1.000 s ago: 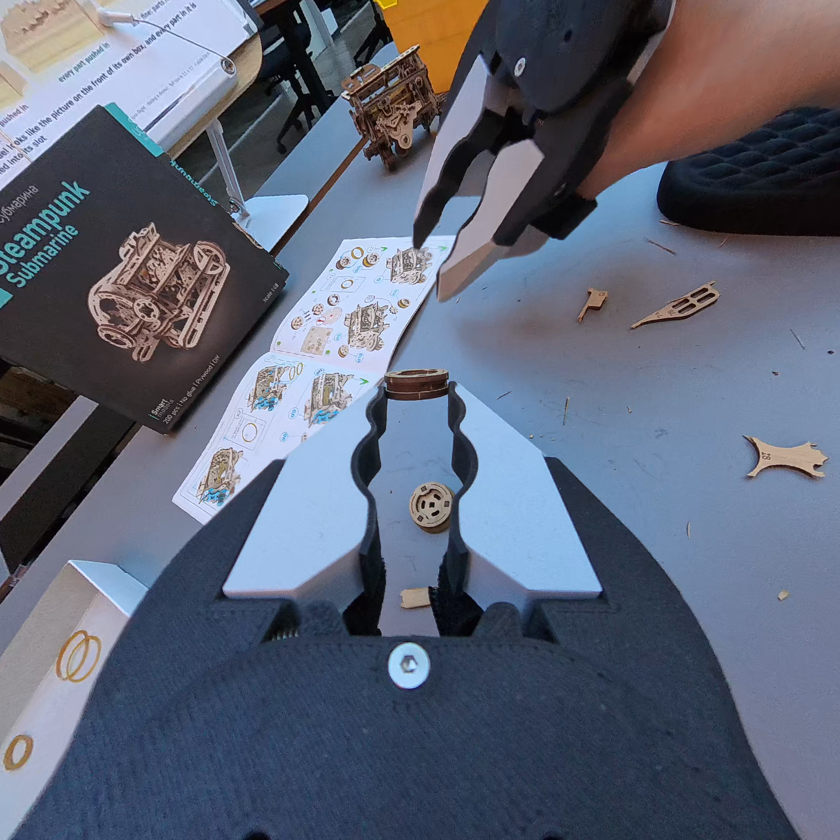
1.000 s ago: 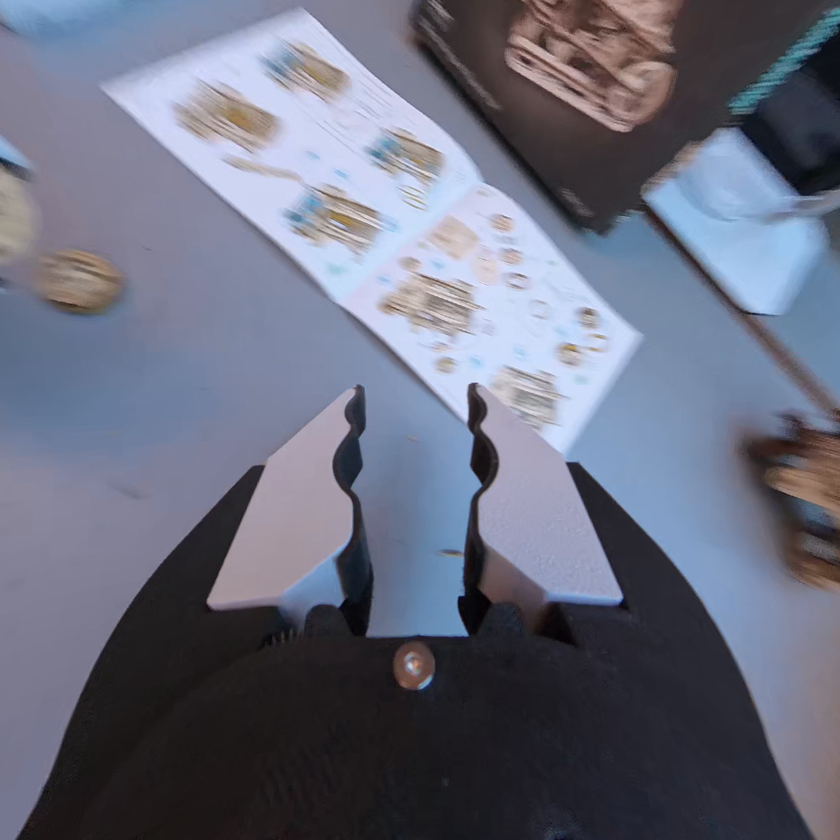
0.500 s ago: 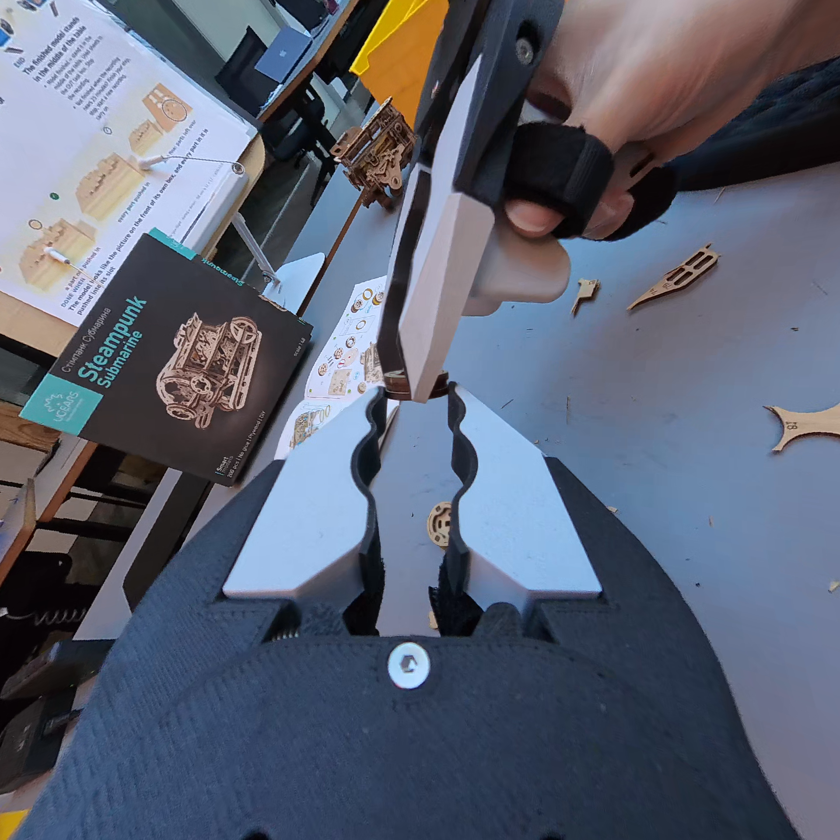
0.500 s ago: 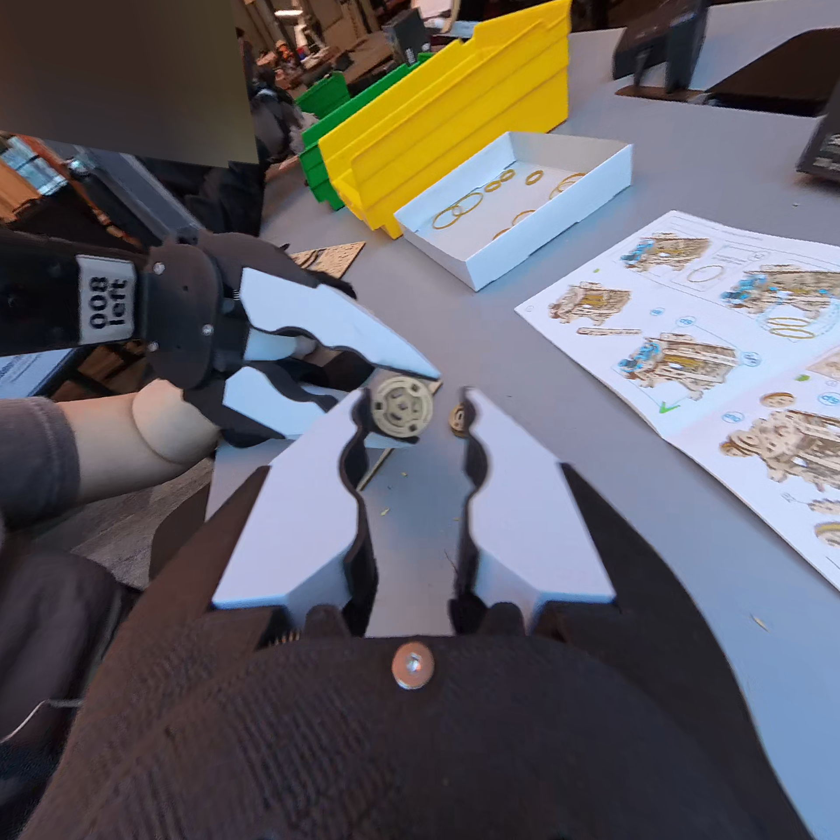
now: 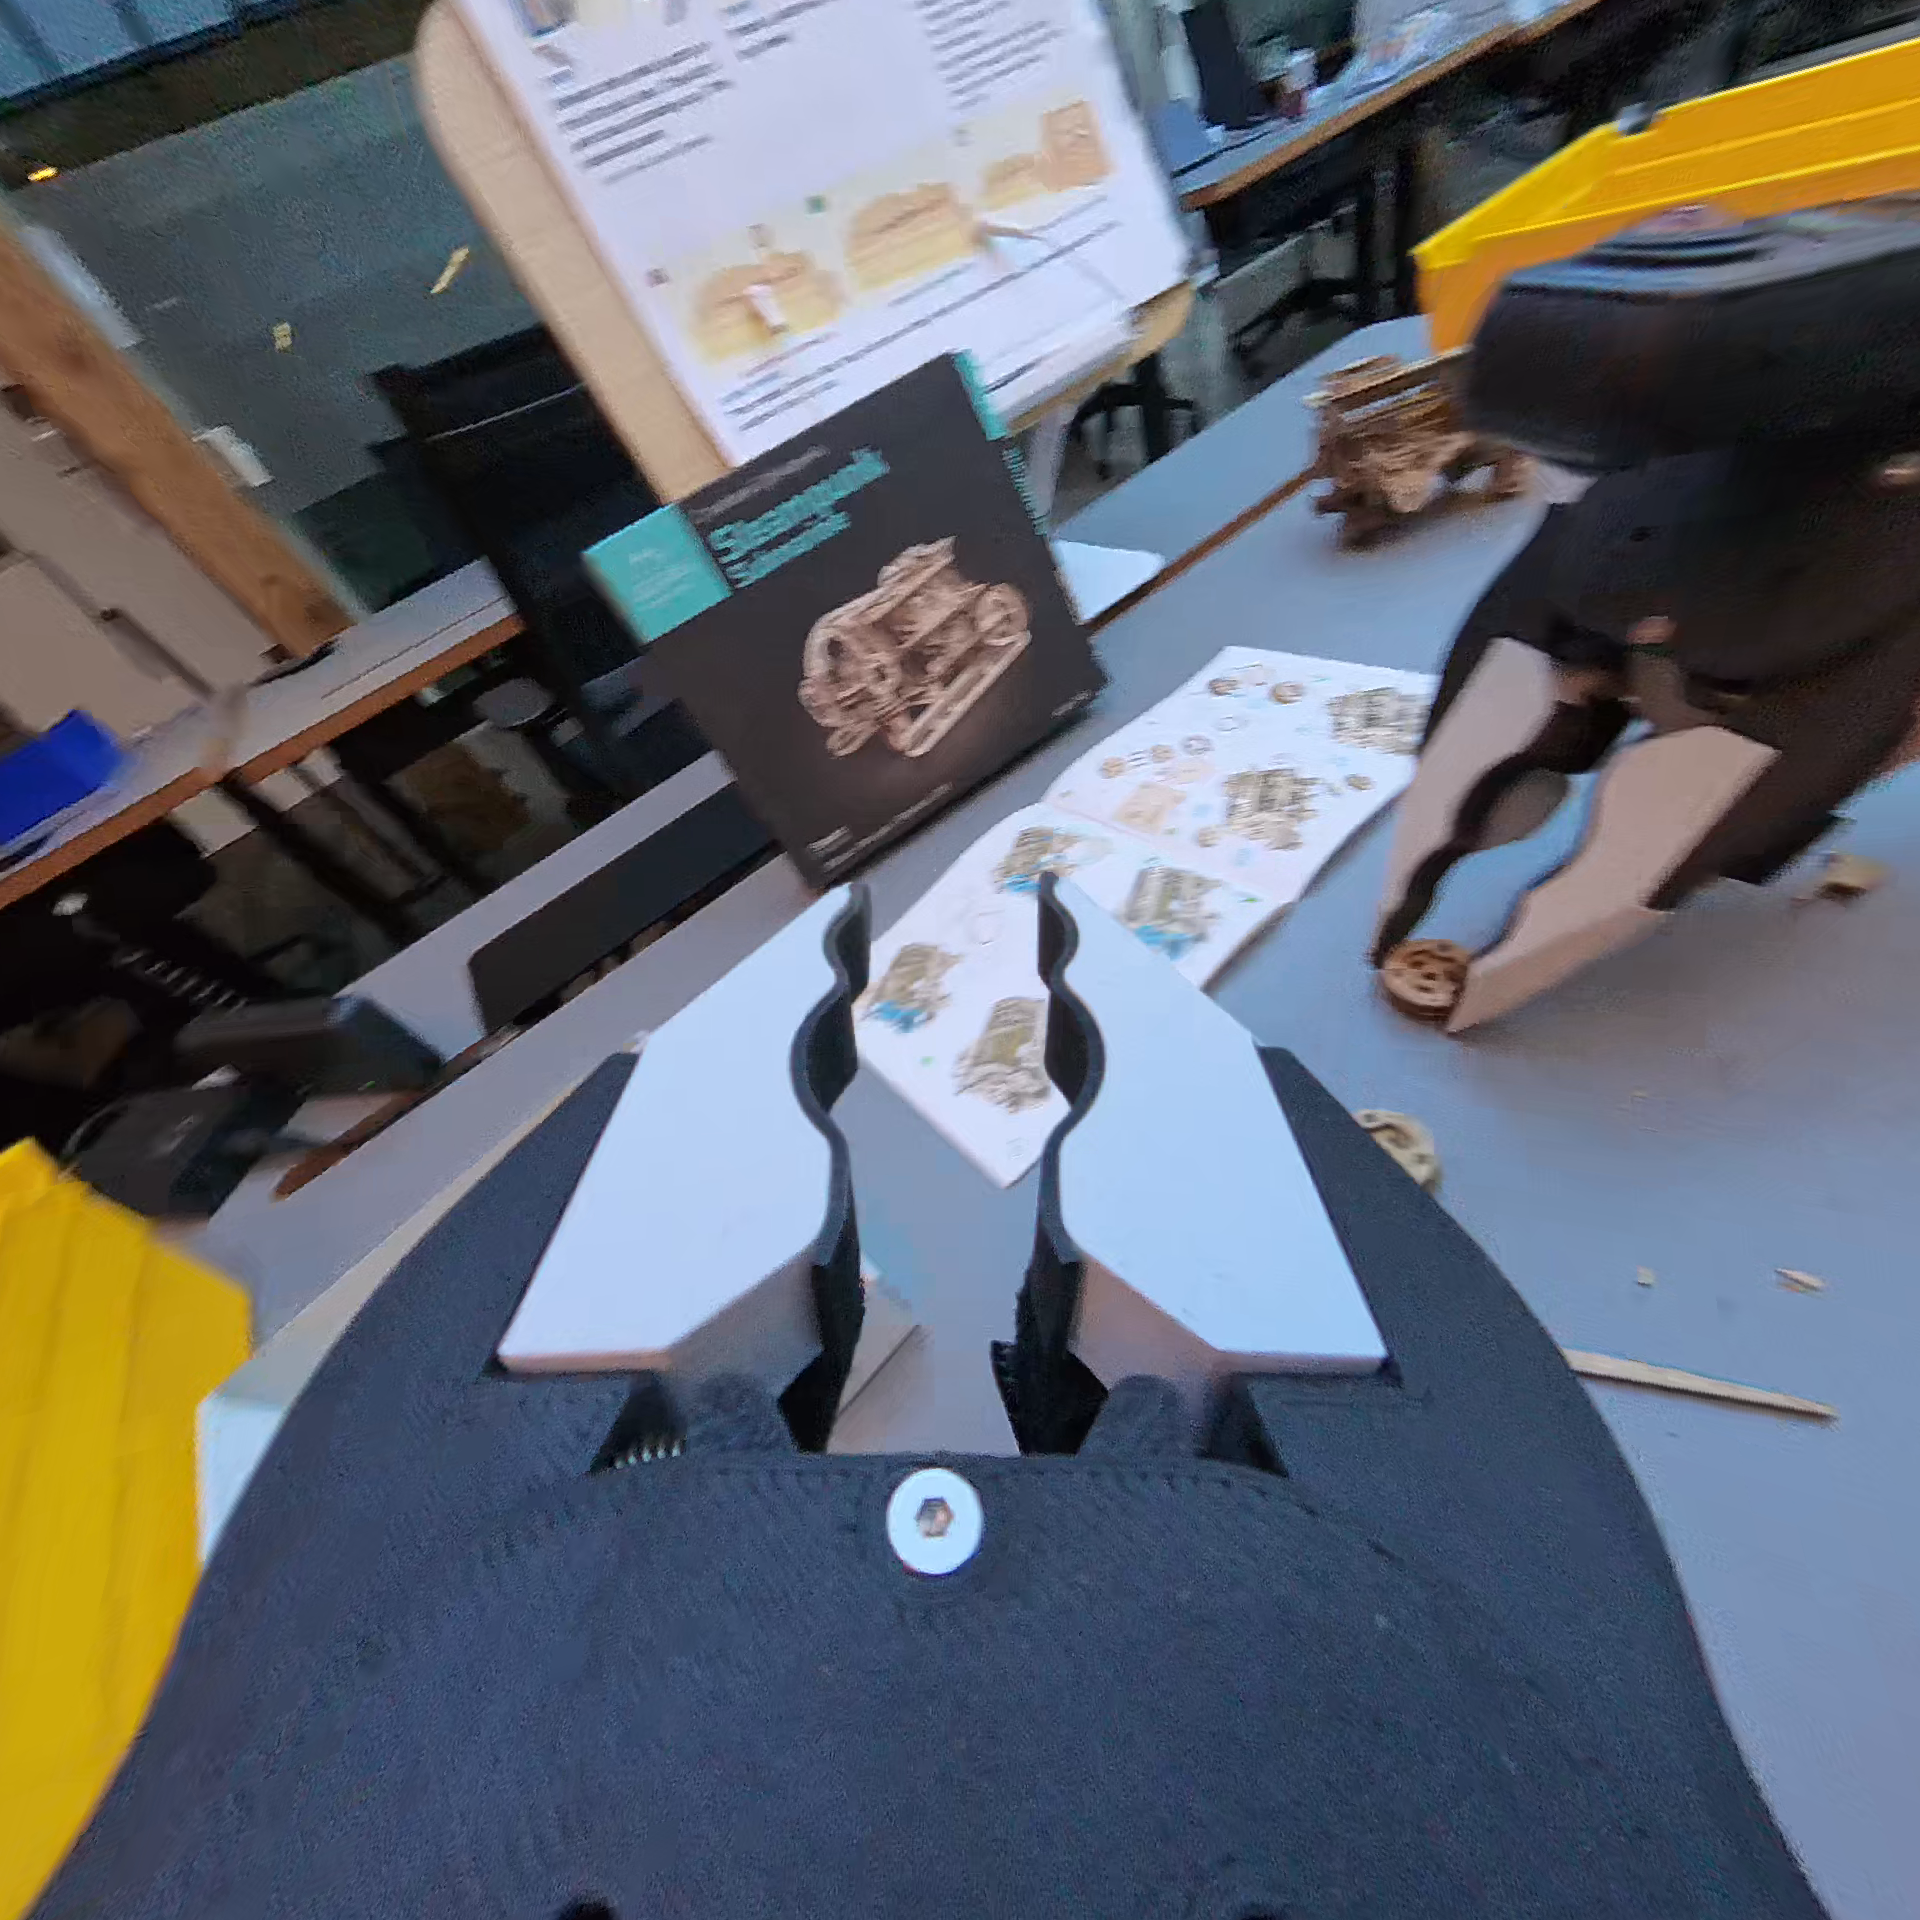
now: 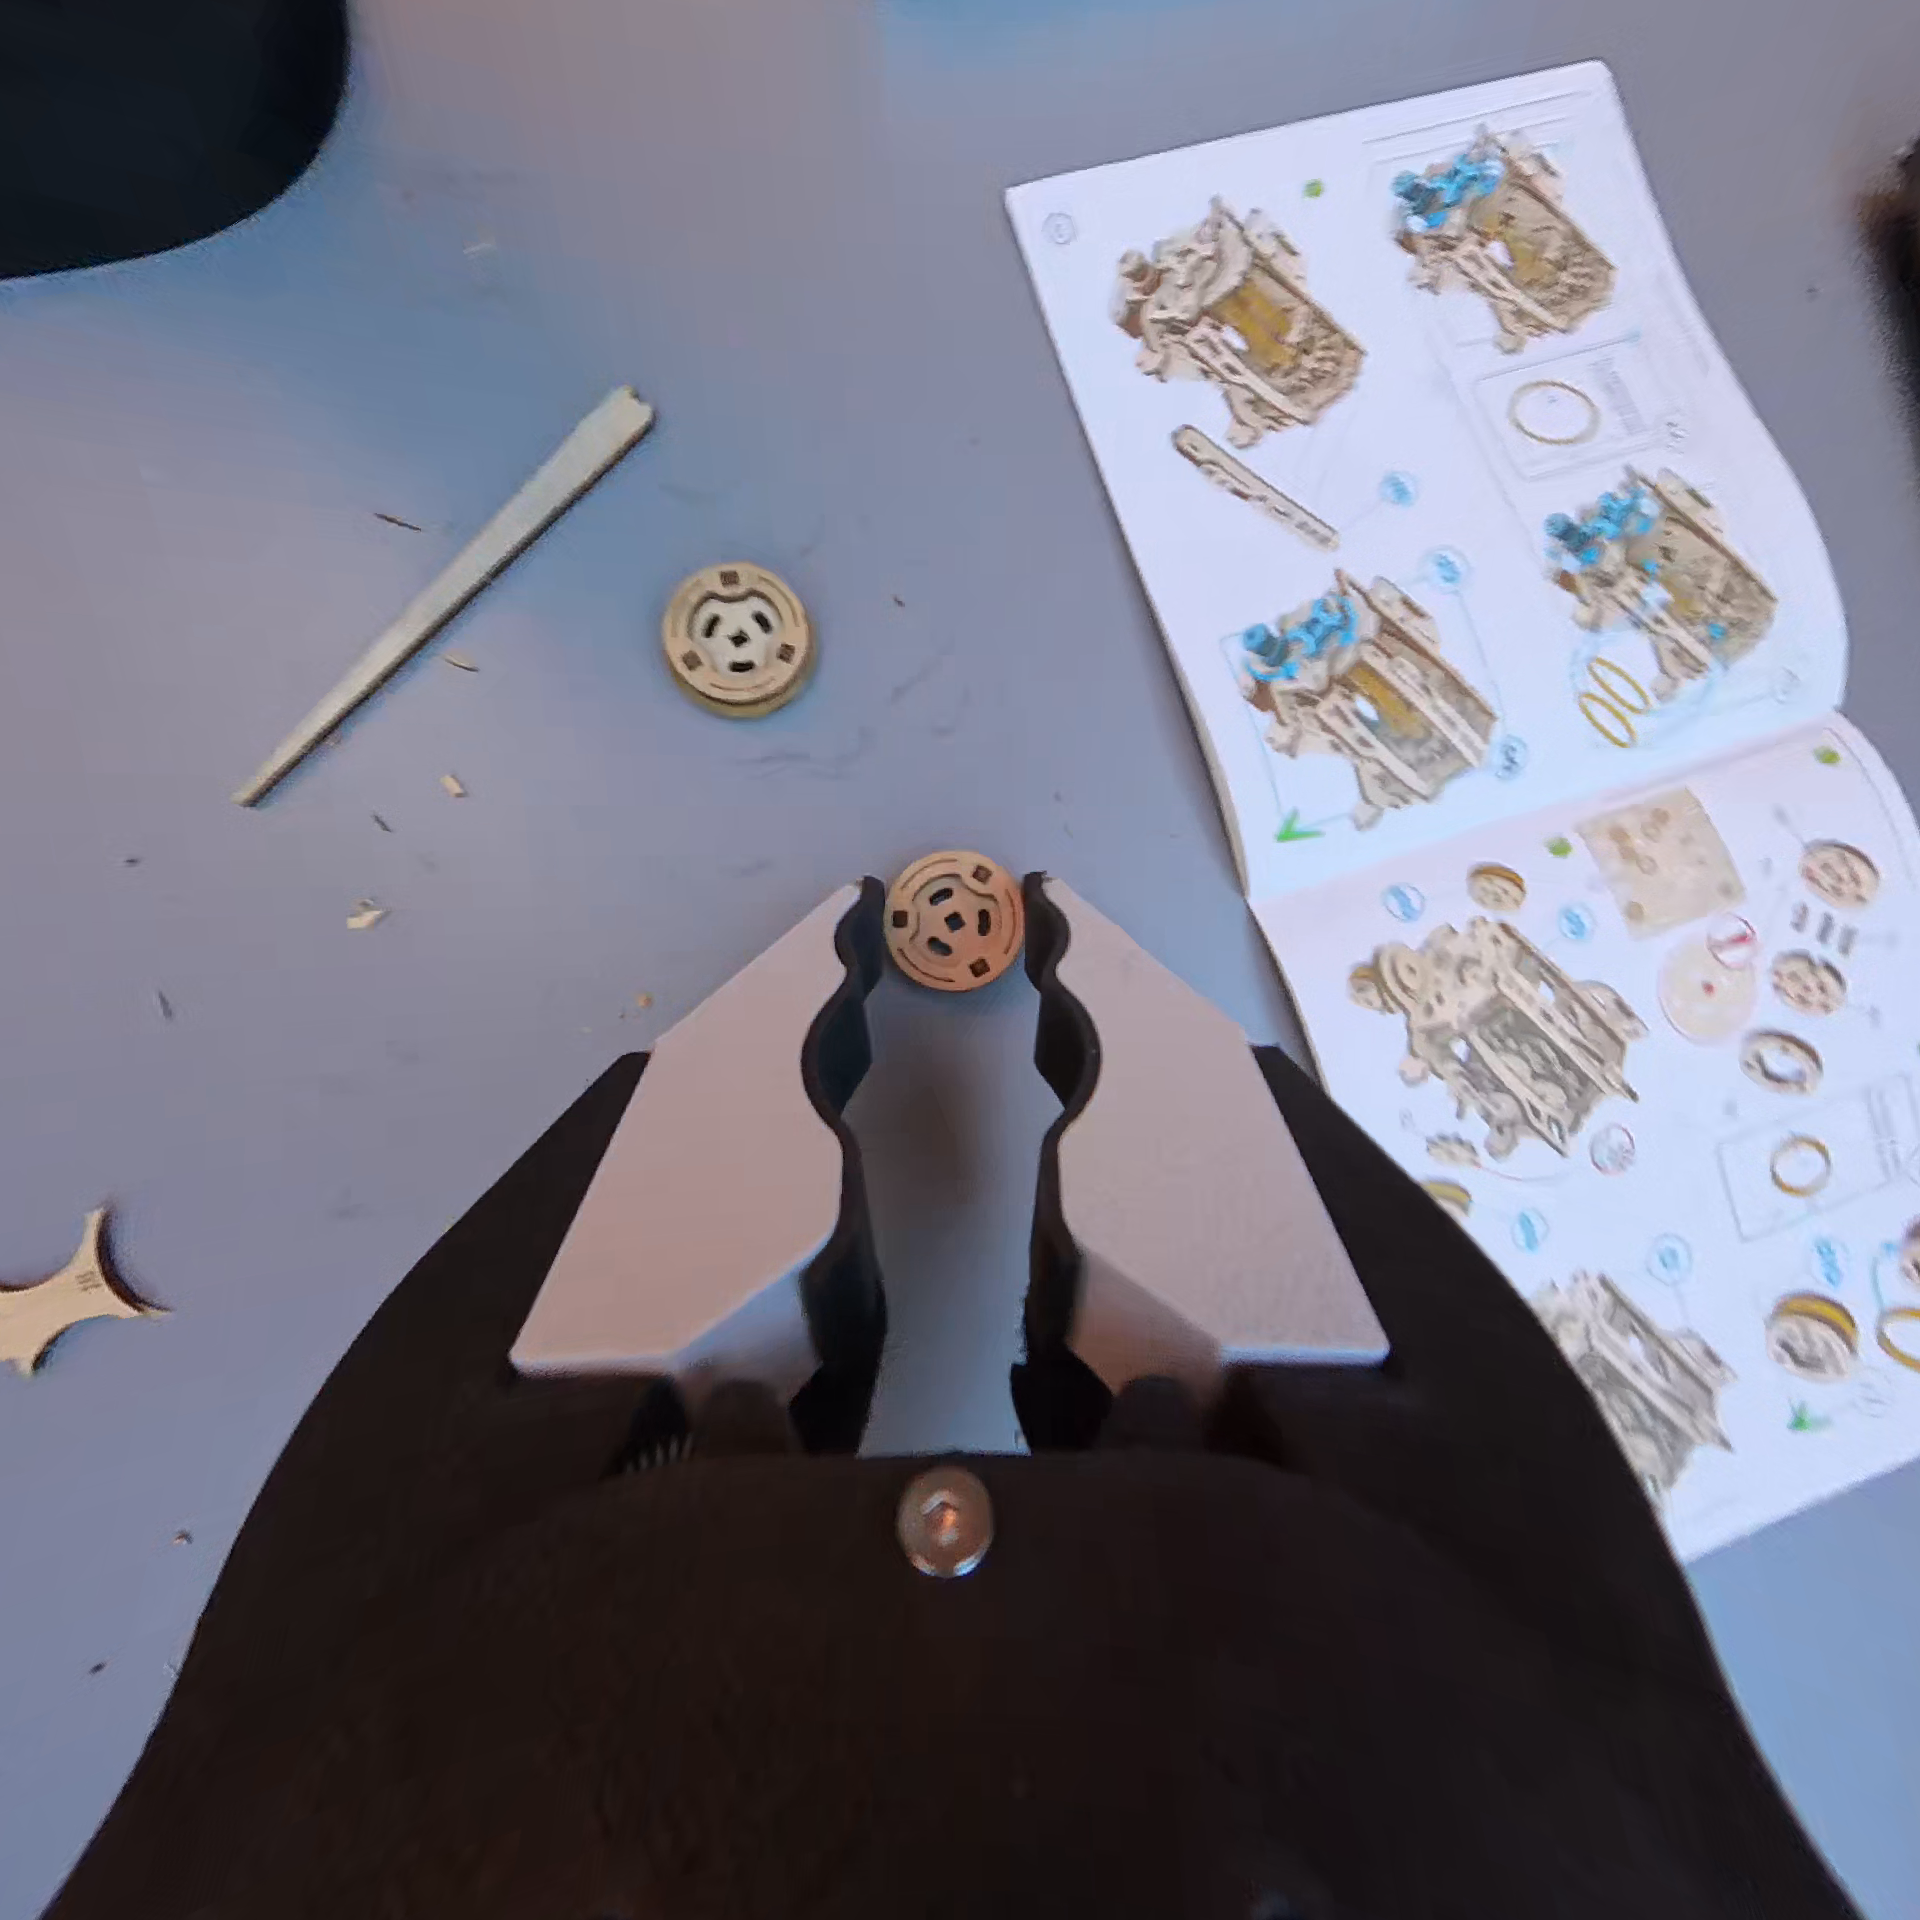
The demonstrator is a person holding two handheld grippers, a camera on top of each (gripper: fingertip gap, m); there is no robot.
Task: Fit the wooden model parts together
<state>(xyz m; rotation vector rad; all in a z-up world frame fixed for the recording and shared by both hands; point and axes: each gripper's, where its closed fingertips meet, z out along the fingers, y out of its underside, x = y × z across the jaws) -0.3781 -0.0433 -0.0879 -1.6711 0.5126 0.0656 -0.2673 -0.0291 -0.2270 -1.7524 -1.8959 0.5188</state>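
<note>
My right gripper (image 6: 953, 914) is shut on a small round wooden disc (image 6: 953, 920), held flat by its rim between the fingertips, at or just above the grey table (image 6: 727, 260). The left wrist view shows that gripper (image 5: 1429, 966) at the right, pointing down with the disc (image 5: 1423, 971) at its tips. A second wooden disc (image 6: 739, 641) lies on the table beyond and left of it; it peeks out beside my left finger (image 5: 1397, 1138). My left gripper (image 5: 951, 914) is open and empty, raised over the table's left part.
An open instruction booklet (image 6: 1455, 623) lies right of the right gripper. A thin wooden stick (image 6: 447, 592), a star-shaped offcut (image 6: 62, 1294) and chips lie to the left. A black kit box (image 5: 862, 644), a built wooden model (image 5: 1392, 457) and yellow bins (image 5: 1662, 177) stand at the back. Spacing between my two grippers at the tips: around 20 centimeters.
The disc has passed from my left gripper to my right gripper. The right gripper has carried it down to the table. The left gripper has drawn back empty.
</note>
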